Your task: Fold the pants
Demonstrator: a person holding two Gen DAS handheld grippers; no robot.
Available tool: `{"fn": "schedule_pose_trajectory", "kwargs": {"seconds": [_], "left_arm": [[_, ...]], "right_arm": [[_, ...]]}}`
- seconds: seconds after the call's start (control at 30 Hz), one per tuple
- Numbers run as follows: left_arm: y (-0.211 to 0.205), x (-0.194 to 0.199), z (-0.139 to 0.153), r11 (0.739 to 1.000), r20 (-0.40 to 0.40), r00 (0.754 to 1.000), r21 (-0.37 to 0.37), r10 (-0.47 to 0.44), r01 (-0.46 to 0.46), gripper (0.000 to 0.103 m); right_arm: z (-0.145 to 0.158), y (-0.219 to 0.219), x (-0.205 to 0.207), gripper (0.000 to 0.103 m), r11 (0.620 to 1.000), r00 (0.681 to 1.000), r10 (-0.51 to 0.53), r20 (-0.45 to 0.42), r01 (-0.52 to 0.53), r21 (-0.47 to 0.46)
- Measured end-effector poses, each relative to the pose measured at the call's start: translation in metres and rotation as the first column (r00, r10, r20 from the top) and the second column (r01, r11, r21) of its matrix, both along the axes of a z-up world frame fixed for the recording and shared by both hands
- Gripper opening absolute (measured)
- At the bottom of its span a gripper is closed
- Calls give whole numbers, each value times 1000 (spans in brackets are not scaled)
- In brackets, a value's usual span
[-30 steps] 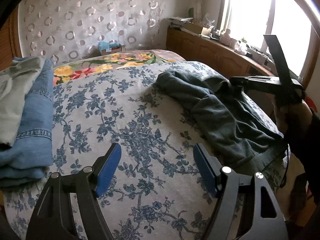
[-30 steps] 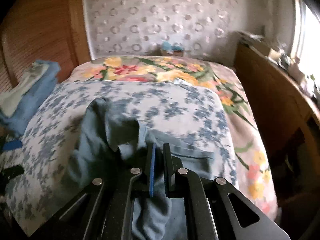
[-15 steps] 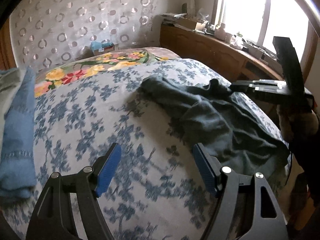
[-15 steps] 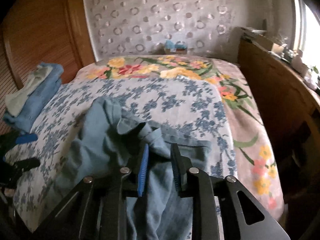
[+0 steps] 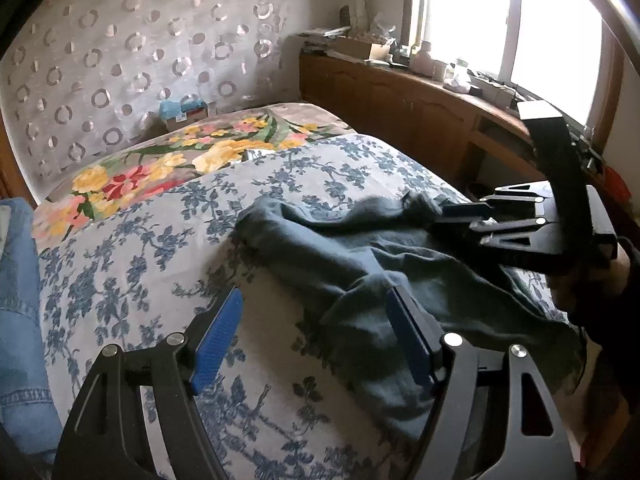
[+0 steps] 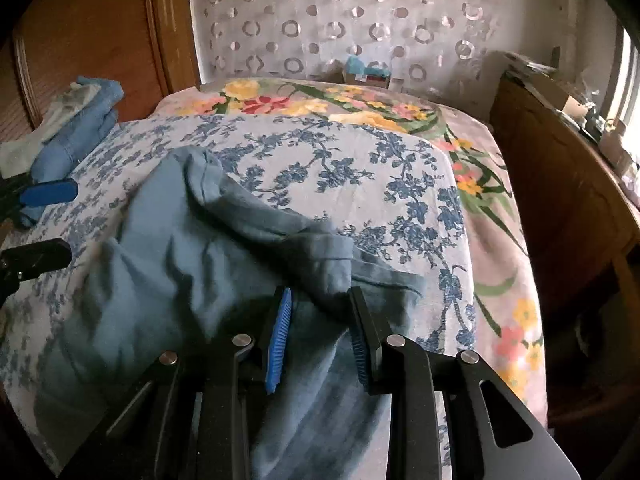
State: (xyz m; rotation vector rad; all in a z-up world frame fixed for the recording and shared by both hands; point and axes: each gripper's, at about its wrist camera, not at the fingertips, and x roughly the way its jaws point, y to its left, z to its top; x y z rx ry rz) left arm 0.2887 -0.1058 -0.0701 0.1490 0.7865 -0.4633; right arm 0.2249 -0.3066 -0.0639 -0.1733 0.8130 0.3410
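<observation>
Swung rightward since earlier, left tool (image 5: 315,294) reaches the teal pants (image 5: 360,256), jaws wide, empty. Right tool (image 6: 320,297), just opening, straddles fabric unpinched. Best to pinch both waistband corners evenly.

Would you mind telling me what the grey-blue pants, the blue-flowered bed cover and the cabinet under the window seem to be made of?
The pants look like soft, matte woven cloth, perhaps cotton: they slump in loose creases. The bed cover seems to be a thin printed fabric, matte and lying smooth. The cabinet looks like varnished brown wood, with panelled fronts and a slight sheen.
</observation>
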Motion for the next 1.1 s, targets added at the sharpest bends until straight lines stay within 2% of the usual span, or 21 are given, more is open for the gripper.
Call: {"fn": "schedule_pose_trajectory", "kwargs": {"seconds": [0.03, 0.17, 0.37, 0.43, 0.7, 0.9, 1.0, 1.1], "left_arm": [[-1, 1, -1, 1000, -3, 1000, 2, -1, 1, 75], [-5, 6, -8, 1000, -18, 1000, 13, 0, 1, 75], [-9, 12, -11, 1000, -26, 1000, 26, 1, 0, 75], [-10, 15, -11, 1000, -21, 1000, 28, 2, -1, 75], [-7, 35, -5, 1000, -5, 1000, 23, 8, -8, 75], [-5, 57, -10, 1000, -17, 1000, 27, 8, -7, 66], [-6, 71, -16, 999, -39, 999, 34, 16, -14, 65], [-7, 81, -20, 999, -50, 998, 44, 23, -20, 65]], "right_arm": [[0, -2, 0, 6, 1000, 1000, -4, 11, 4, -3], [3, -20, 2, 6, 997, 996, -80, 43, 80, 18], [-2, -34, 6, 7, 989, 989, -146, 33, 145, 41], [-3, -35, 9, 12, 985, 985, -168, 27, 167, 39], [-1, -32, 9, 19, 986, 989, -146, 25, 144, 84], [-7, -39, 19, 19, 989, 992, -129, 2, 129, 79], [-6, -41, 24, 19, 989, 993, -121, -7, 121, 87], [-3, -42, 22, 5, 991, 995, -102, 3, 101, 90]]}}
